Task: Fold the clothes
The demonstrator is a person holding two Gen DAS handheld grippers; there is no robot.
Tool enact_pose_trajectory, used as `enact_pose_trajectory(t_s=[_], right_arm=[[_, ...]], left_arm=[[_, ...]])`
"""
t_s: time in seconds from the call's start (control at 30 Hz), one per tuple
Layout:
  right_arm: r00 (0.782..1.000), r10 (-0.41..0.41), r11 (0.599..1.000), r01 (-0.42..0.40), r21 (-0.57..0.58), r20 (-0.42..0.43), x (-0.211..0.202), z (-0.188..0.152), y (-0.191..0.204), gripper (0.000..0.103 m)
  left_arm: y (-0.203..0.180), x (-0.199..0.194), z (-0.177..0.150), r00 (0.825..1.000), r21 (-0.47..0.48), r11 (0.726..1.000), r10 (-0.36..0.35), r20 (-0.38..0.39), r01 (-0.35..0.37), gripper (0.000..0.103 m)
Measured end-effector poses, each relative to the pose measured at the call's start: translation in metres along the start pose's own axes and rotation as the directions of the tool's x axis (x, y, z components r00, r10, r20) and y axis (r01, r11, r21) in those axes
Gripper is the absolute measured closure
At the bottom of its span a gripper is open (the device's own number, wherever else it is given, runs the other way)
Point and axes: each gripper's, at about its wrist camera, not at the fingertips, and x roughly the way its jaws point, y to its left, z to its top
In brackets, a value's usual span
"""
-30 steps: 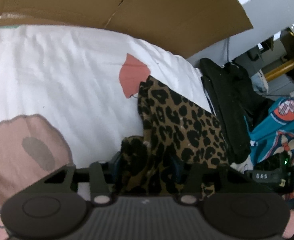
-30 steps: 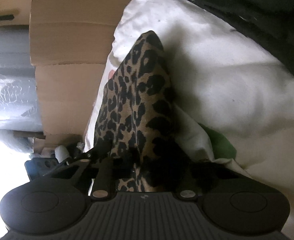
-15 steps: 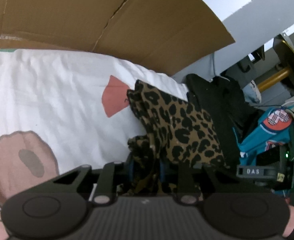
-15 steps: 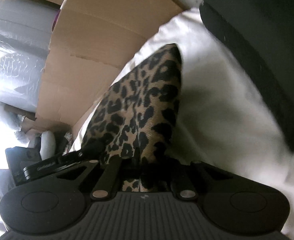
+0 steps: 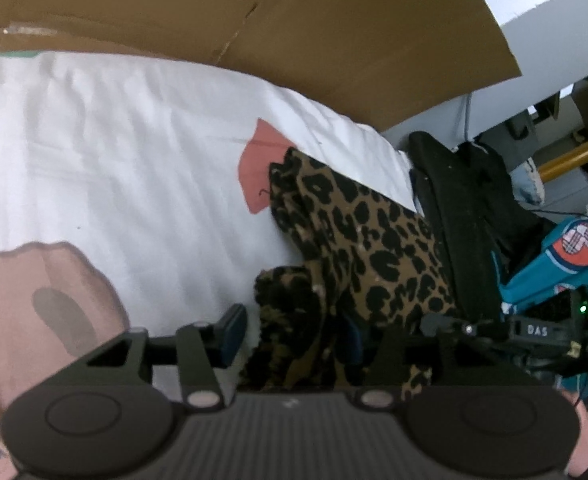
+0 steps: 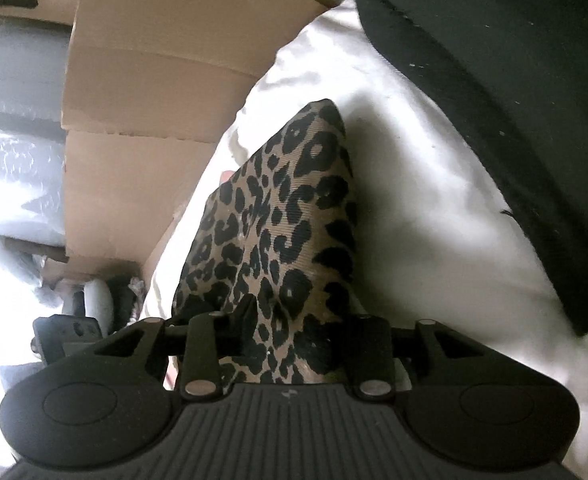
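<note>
Item: leopard-print garment [image 5: 373,240], soft, light, limp, lying bunched on the white printed sheet [image 5: 134,168] beside black clothing [image 5: 469,200]; your left gripper [image 5: 294,332] and right gripper [image 6: 297,320] fingers have just been opening, half-spread around cloth; take it by an edge or corner.

Cardboard [image 5: 333,40] behind white printed bedsheet [image 5: 114,160], grey wall [image 5: 553,52], bright daylight.

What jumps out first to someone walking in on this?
The leopard-print garment dominates both views, lying folded on a white sheet with pink patches. The left gripper and right gripper have just opened around its near end. Black clothes lie just beyond it, brown cardboard behind.
</note>
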Motion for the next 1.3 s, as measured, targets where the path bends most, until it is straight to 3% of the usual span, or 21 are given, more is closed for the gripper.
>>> enact_pose_trajectory(t_s=[0.17,0.2,0.3,0.4,0.6,0.73,0.93,1.3], right_arm=[[1.000,0.007,0.999,-0.007,0.034,0.000,0.004,-0.004,-0.009,0.068],[1.000,0.007,0.999,-0.007,0.034,-0.003,0.005,-0.005,-0.010,0.078],[1.000,-0.025,1.000,0.025,-0.005,0.003,0.008,-0.007,-0.003,0.092],[0.996,-0.085,0.993,0.086,-0.085,0.021,0.009,-0.008,0.010,0.096],[0.991,-0.126,0.974,0.133,-0.181,0.054,0.000,-0.012,0.035,0.097],[0.992,-0.098,0.971,0.112,-0.211,0.078,-0.011,-0.014,0.056,0.098],[0.992,-0.056,0.944,0.089,-0.316,0.110,-0.035,-0.011,0.105,0.098],[0.987,0.040,0.895,0.035,-0.444,0.159,-0.119,-0.023,0.203,0.098]], left_arm=[[-0.004,0.010,-0.001,1.000,0.003,1.000,-0.013,-0.014,0.013,0.067],[-0.007,0.009,-0.001,1.000,0.012,1.000,-0.009,-0.014,0.009,0.069],[-0.016,0.006,-0.001,1.000,0.043,0.999,0.009,-0.003,-0.009,0.074],[-0.027,0.000,-0.003,0.999,0.068,0.997,0.036,0.024,-0.037,0.076],[-0.044,-0.031,-0.010,0.994,0.078,0.994,0.068,0.084,-0.074,0.077],[-0.065,-0.061,-0.011,0.984,0.101,0.988,0.101,0.144,-0.116,0.077],[-0.103,-0.112,-0.011,0.960,0.124,0.976,0.149,0.237,-0.182,0.078],[-0.189,-0.214,-0.013,0.918,0.122,0.961,0.192,0.346,-0.247,0.078]])
